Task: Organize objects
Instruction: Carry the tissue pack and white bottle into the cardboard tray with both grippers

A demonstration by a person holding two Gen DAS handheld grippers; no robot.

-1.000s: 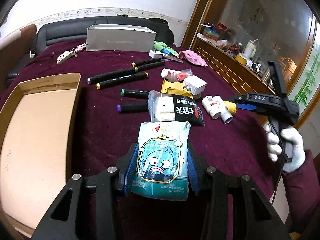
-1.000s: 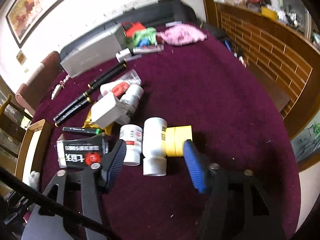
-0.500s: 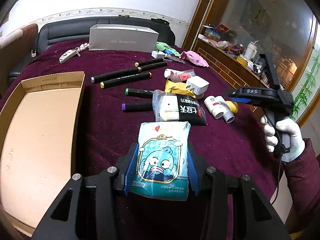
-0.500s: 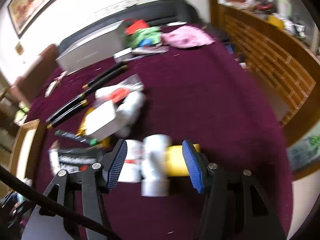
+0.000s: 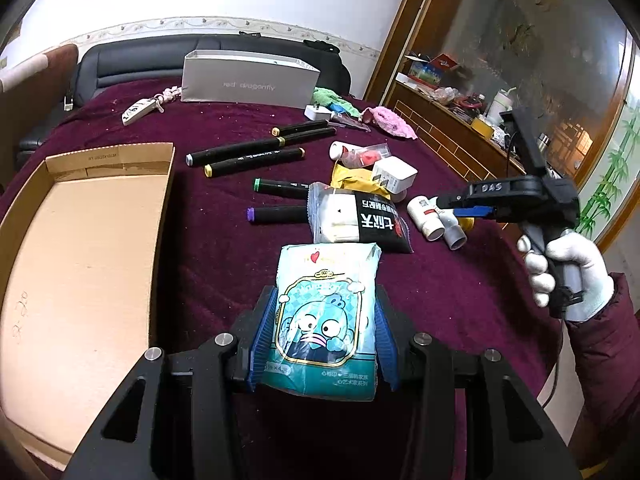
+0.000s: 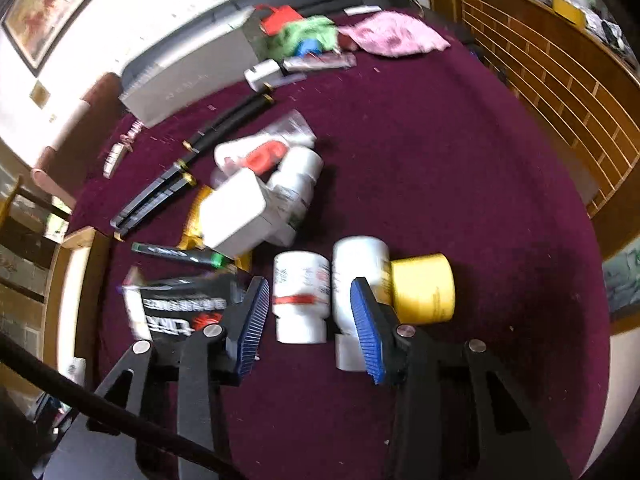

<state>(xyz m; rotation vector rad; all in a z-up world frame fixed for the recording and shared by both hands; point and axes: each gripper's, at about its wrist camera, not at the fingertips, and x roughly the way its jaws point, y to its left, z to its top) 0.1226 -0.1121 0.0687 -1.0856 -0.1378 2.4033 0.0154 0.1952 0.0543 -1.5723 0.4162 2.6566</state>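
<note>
My left gripper is shut on a light blue tissue pack with a cartoon face, held above the maroon table. An open cardboard box lies to its left. My right gripper is open, its jaws straddling a white bottle with a red band; a second white bottle and a yellow tape roll lie just right. The right gripper also shows in the left wrist view, hovering over those bottles.
A black-and-white snack packet, a white charger, a yellow pouch and several black markers lie mid-table. A grey box, keys, green and pink cloths sit at the back. A wooden shelf stands right.
My right gripper has moved forward and down over the two white bottles. My left gripper still holds the tissue pack, pulled back slightly from the pile.
</note>
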